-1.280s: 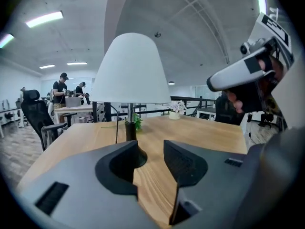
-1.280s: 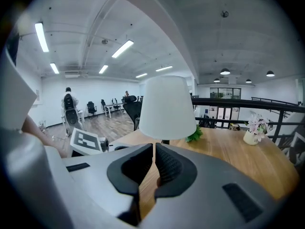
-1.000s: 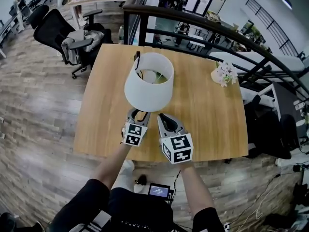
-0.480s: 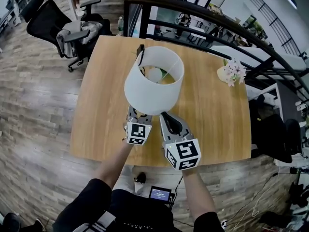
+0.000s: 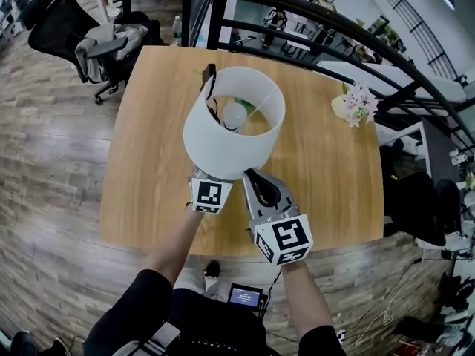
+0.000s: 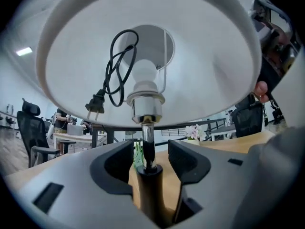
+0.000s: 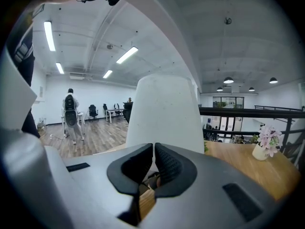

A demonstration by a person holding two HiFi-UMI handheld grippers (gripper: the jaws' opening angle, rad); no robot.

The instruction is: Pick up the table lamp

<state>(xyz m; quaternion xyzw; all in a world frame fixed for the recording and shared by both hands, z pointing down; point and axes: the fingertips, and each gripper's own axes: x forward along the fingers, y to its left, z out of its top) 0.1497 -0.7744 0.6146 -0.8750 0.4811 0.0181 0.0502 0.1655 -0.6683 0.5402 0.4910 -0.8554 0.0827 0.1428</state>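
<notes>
The table lamp has a white shade (image 5: 231,136), a bulb (image 5: 234,114) and a black cord and plug (image 5: 208,76) bundled inside the shade. It leans toward me above the wooden table (image 5: 145,162). My left gripper (image 5: 209,179) reaches under the shade. In the left gripper view its jaws (image 6: 150,149) have just been opening and stand wide. The thin metal stem (image 6: 148,136) rises between the tips, and the dark neck (image 6: 149,190) is wedged deeper between them. My right gripper (image 5: 254,178) is shut and empty beside it, with the shade (image 7: 164,109) right in front of it.
A small vase of pale flowers (image 5: 355,104) stands at the table's far right. A black railing (image 5: 312,21) runs behind the table. An office chair with clothes on it (image 5: 89,39) stands at the far left. A small screen (image 5: 244,295) lies on the floor near my feet.
The lamp has come up and toward me, its shade looming larger and tipping to show the bulb. The left gripper moved with it; the right gripper shifted slightly forward beside it.
</notes>
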